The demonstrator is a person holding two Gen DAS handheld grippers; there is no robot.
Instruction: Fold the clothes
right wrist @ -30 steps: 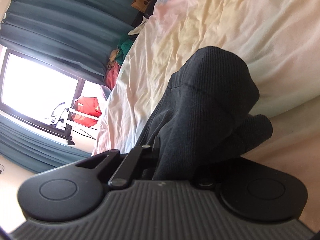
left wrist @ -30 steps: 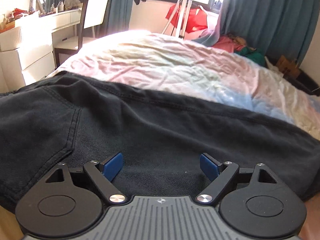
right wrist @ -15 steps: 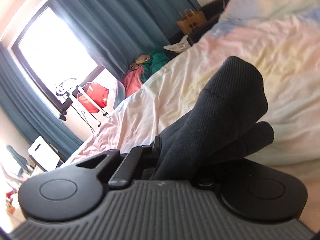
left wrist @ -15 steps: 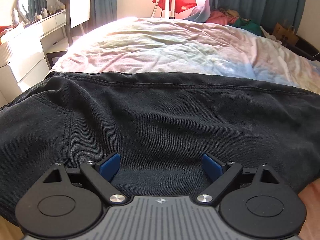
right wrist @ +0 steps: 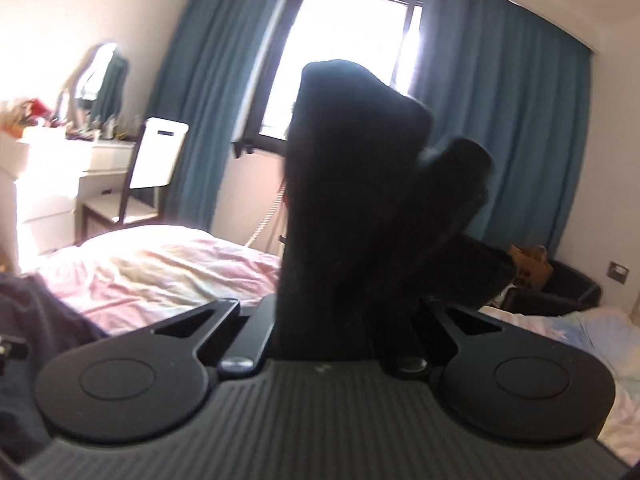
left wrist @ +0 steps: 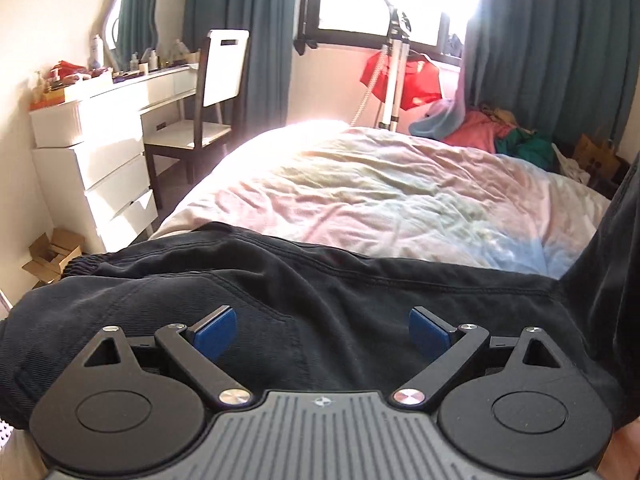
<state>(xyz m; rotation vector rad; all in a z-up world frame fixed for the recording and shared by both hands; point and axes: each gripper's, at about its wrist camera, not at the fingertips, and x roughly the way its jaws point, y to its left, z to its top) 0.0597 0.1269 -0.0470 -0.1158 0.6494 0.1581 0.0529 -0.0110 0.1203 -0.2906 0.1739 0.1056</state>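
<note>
Black trousers (left wrist: 304, 300) lie across the near edge of the bed, waistband at the left. My left gripper (left wrist: 322, 334) is open just above the trousers, its blue pads (left wrist: 214, 330) apart and holding nothing. My right gripper (right wrist: 352, 332) is shut on the trousers' leg end (right wrist: 352, 184), which stands up in a dark bunch in front of the camera and hides the fingertips. In the left wrist view that lifted leg (left wrist: 612, 264) rises at the right edge.
The bed (left wrist: 380, 192) has a rumpled pastel cover. A white dresser (left wrist: 92, 160) and a chair (left wrist: 216, 96) stand to the left. A tripod (left wrist: 394, 64), a pile of clothes (left wrist: 492, 136) and blue curtains (right wrist: 500, 120) are beyond the bed.
My right gripper has swung up and turned level, lifting the leg end off the bed. The left gripper has tilted up and drawn back a little; it stays open.
</note>
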